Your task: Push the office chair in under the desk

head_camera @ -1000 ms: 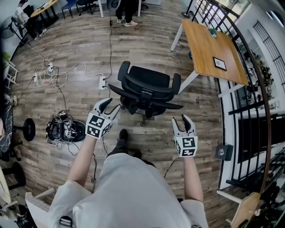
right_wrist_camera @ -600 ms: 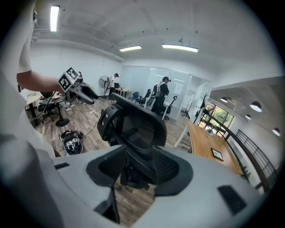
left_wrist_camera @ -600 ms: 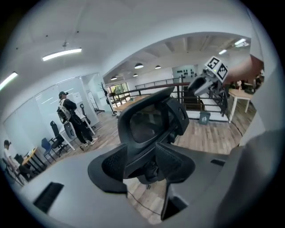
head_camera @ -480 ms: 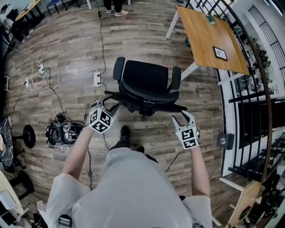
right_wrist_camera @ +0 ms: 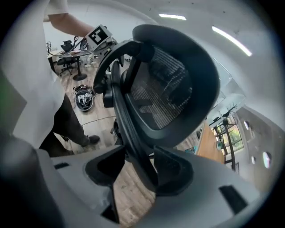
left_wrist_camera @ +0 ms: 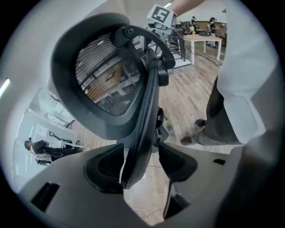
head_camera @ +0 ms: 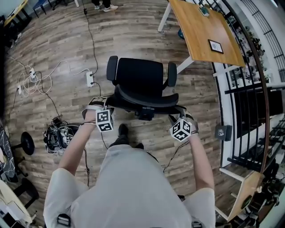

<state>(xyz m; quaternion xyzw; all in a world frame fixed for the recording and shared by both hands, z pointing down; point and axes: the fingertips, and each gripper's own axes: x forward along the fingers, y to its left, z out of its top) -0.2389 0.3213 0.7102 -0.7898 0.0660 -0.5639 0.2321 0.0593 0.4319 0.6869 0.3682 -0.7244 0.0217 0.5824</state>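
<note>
The black office chair [head_camera: 141, 78] stands on the wood floor with its seat toward the wooden desk [head_camera: 200, 31] at the upper right, not under it. My left gripper [head_camera: 95, 104] is at the left end of the mesh backrest's top rim [head_camera: 142, 101] and my right gripper [head_camera: 178, 112] at the right end. In the left gripper view the backrest frame [left_wrist_camera: 147, 102] runs between the jaws of the left gripper [left_wrist_camera: 142, 156], which have just been opening, with a gap beside it. In the right gripper view the frame [right_wrist_camera: 129, 120] likewise passes through the right gripper [right_wrist_camera: 139, 162], also just opening.
A power strip [head_camera: 90, 78] with cables lies left of the chair, and a cable heap [head_camera: 58, 133] lower left. A black railing [head_camera: 249, 89] runs down the right side, with a small grey box [head_camera: 221, 132] on the floor. Another person's feet [head_camera: 101, 6] show at the top.
Both grippers dropped from in front of me onto the ends of the backrest's top rim and rolled over. The chair now sits closer below me.
</note>
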